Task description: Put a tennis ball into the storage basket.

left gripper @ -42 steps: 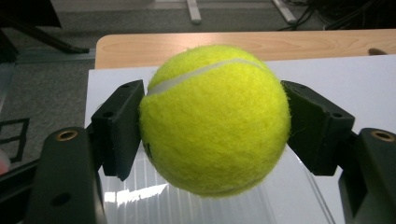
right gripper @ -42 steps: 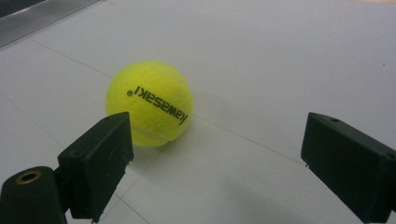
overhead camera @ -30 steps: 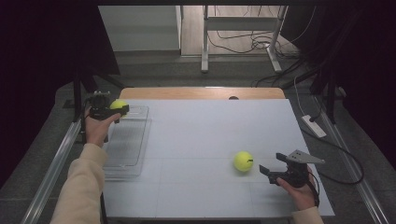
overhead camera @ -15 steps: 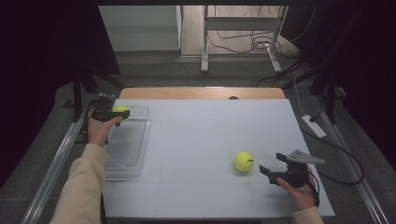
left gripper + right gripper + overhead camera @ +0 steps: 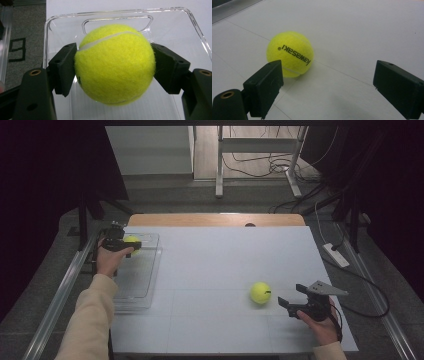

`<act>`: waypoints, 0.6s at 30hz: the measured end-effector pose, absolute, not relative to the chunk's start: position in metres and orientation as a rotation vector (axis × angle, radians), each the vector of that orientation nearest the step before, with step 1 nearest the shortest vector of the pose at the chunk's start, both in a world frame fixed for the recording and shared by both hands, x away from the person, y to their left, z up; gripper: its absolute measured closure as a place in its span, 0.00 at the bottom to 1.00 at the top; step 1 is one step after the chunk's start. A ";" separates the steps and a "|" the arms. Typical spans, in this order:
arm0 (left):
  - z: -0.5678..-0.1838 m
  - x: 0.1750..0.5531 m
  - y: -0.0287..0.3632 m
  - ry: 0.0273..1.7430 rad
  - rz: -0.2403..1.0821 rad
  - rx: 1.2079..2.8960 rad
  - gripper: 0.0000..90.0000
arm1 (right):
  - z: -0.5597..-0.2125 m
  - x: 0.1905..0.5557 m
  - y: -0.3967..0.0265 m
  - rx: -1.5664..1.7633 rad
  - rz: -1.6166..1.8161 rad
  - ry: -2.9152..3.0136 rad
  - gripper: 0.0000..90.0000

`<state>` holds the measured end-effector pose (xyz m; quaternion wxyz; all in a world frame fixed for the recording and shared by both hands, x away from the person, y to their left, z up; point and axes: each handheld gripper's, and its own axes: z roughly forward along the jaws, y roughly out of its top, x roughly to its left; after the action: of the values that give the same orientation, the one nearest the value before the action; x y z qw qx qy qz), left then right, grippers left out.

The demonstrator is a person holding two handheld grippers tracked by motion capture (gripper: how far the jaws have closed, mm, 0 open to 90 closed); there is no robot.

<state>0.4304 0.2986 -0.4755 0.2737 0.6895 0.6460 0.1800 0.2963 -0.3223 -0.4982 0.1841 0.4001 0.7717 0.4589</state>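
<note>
My left gripper [image 5: 129,244] is shut on a yellow tennis ball [image 5: 113,63] and holds it above the far end of a clear plastic tray [image 5: 145,280] at the table's left side. In the left gripper view the tray's [image 5: 120,15] handle cutout shows just beyond the ball. A second yellow tennis ball [image 5: 260,292], printed with black lettering, lies on the white table right of centre. My right gripper [image 5: 292,297] is open just to the right of it, and the ball [image 5: 290,53] sits ahead of its left jaw, apart from it.
The white table top [image 5: 220,260] has a wooden strip [image 5: 215,219] along its far edge. Metal rails [image 5: 65,285] run along the left side. Beyond the table are a desk frame [image 5: 257,157], cables on the floor and a power strip [image 5: 336,255] at the right.
My left gripper has carried its ball a little toward me and lower over the tray's far end. The right gripper and the loose ball have stayed put.
</note>
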 end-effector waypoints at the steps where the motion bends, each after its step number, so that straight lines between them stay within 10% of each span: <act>1: -0.475 0.430 0.299 1.737 0.485 1.850 0.30 | -0.498 0.296 -0.322 1.127 1.293 2.176 0.10; 18: -0.461 0.421 0.302 1.682 0.503 1.743 0.16 | -0.498 0.296 -0.322 1.123 1.293 2.176 0.10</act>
<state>0.4213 0.3021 -0.4612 0.3278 0.6658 0.6422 0.1920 0.2961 -0.3220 -0.4981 0.1854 0.3986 0.7722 0.4588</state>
